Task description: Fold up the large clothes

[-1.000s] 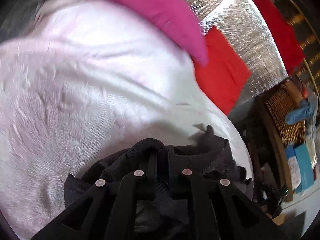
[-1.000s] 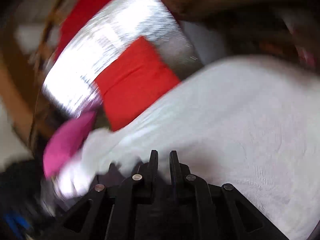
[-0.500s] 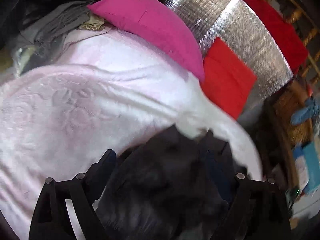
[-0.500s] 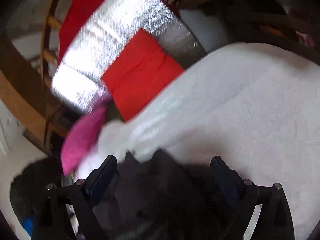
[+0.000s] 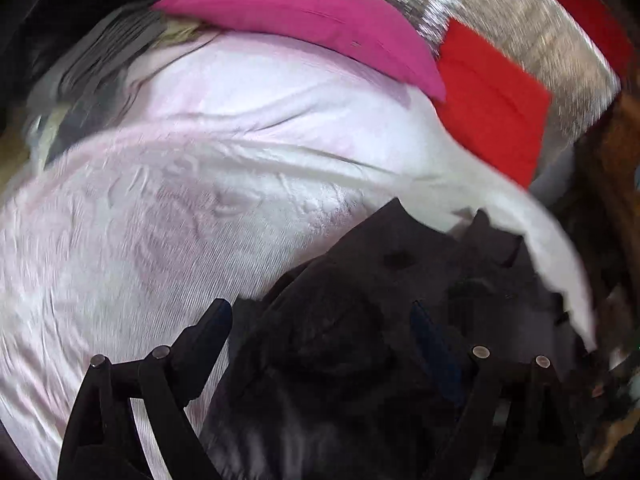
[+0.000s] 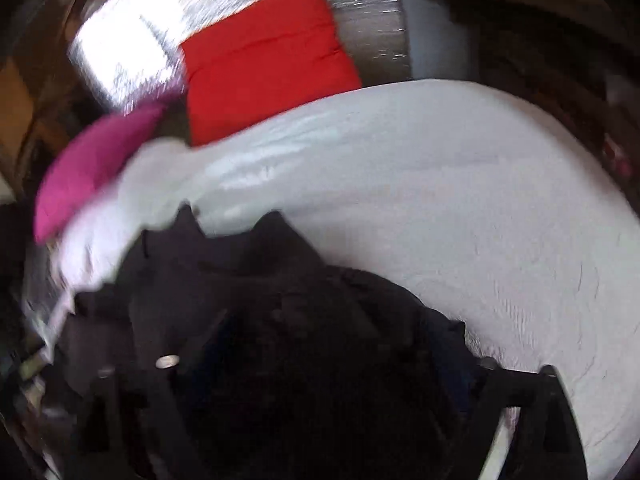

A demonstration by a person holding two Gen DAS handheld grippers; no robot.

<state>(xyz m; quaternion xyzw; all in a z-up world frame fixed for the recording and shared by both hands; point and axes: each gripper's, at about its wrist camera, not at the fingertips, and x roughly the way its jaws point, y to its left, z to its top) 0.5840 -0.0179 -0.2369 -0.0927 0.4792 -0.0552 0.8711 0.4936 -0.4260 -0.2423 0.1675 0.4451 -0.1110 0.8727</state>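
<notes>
Between both sets of tongs lies the dark garment [image 5: 352, 320], bunched on the white bedspread [image 5: 160, 220] w/ pink cushion [image 5: 304, 20] and red cushion [image 5: 492, 92] beyond. Left tongs [image 5: 320, 328] stand released, wide, cloth under them but not pinched. Right tongs [image 6: 328, 360] are closing over the heap; can't tell if the pads bite yet, pic too blurred. I'd say: find a clean edge or corner before clenching, not a wad, then pull flat.
</notes>
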